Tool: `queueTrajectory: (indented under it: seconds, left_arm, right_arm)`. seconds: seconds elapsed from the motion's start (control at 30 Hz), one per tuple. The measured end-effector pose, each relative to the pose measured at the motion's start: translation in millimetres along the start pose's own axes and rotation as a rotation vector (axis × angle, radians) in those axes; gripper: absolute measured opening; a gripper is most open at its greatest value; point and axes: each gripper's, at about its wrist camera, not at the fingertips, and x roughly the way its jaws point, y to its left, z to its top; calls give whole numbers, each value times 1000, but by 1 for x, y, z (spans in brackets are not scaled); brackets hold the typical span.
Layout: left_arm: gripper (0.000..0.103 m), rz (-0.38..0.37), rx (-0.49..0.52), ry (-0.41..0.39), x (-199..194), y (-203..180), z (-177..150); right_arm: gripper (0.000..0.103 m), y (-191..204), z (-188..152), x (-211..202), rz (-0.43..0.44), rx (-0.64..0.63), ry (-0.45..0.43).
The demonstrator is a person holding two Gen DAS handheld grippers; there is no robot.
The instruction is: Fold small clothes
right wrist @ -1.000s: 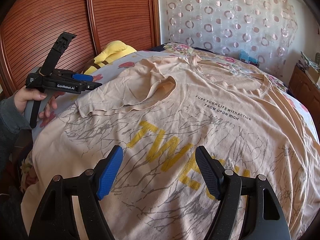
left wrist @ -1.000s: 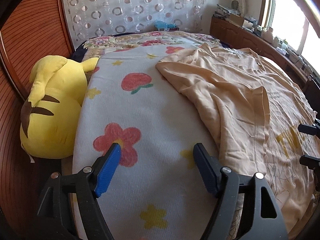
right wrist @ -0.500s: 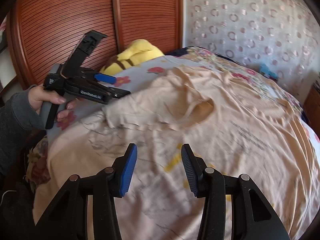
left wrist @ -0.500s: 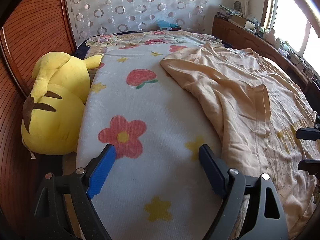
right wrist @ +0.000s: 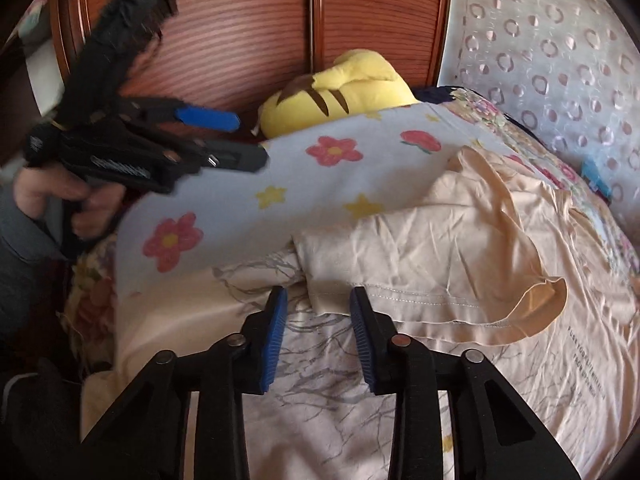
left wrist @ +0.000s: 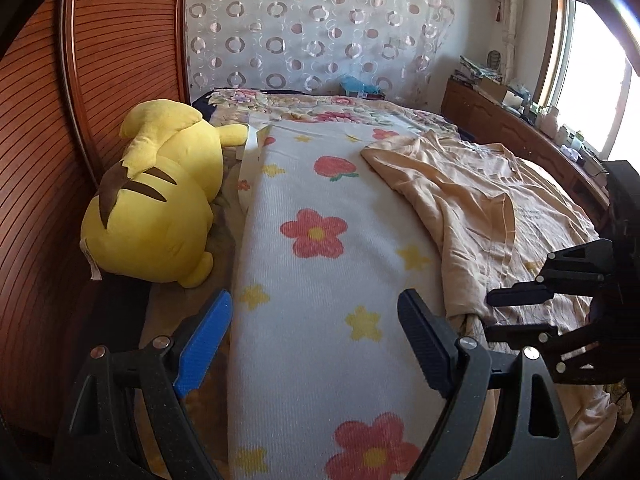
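Where it lies: peach t-shirt (right wrist: 460,248) spread over the right part of the bed, left sleeve folded in across the chest, hem end toward the camera; grey branch print and small black lettering visible.
Right gripper (right wrist: 318,334): hangs over the folded sleeve's corner; jaws have just been closing and stand partly apart, cloth below and between them, pads not pressing it.
Left gripper (left wrist: 316,340): jaws spread wide, nothing between them, over the flowered blanket (left wrist: 320,280) just left of the shirt's edge; blurred in the right wrist view.
Hand (right wrist: 60,196): grips the left gripper's handle, grey sleeve behind it.
Blanket: white, red flowers and yellow stars, shirt overlaps its right edge.
Plush toy (left wrist: 156,196): yellow, brown stripes, beside the blanket against the wooden wall (left wrist: 48,160).
Curtain (left wrist: 320,24): circle pattern, behind the bed's head.
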Motion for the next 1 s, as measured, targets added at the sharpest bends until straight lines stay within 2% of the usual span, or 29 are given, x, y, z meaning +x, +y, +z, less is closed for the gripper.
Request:
queueTrajectory:
  seconds: [0.07, 0.13, 0.23, 0.43, 0.6, 0.77, 0.83, 1.0]
  left_arm:
    - [86, -3, -3, -5, -2, 0, -2]
    - [86, -11, -8, -2, -2, -1, -3]
    - [86, -38, -17, -13, -5, -5, -4]
    - [86, -52, -10, -37, -10, -18, -3]
    - [86, -57, 10, -36, -7, -29, -1]
    - [86, -52, 21, -31, -3, -38, -1]
    - [86, -54, 24, -30, -1, -41, -1]
    - [86, -57, 25, -30, 8, -48, 3]
  right_arm:
    - [11, -1, 1, 5, -46, -15, -4]
    - [7, -7, 2, 5, -61, 9, -5]
    - [6, -8, 2, -8, -68, 17, -46]
    - [6, -20, -11, -61, -102, 26, -110]
    - [6, -22, -31, -69, -86, 32, -63]
    - [31, -44, -38, -73, -116, 96, -57]
    - [36, -54, -38, -77, -127, 133, -77]
    - [38, -91, -26, -58, -165, 250, -74]
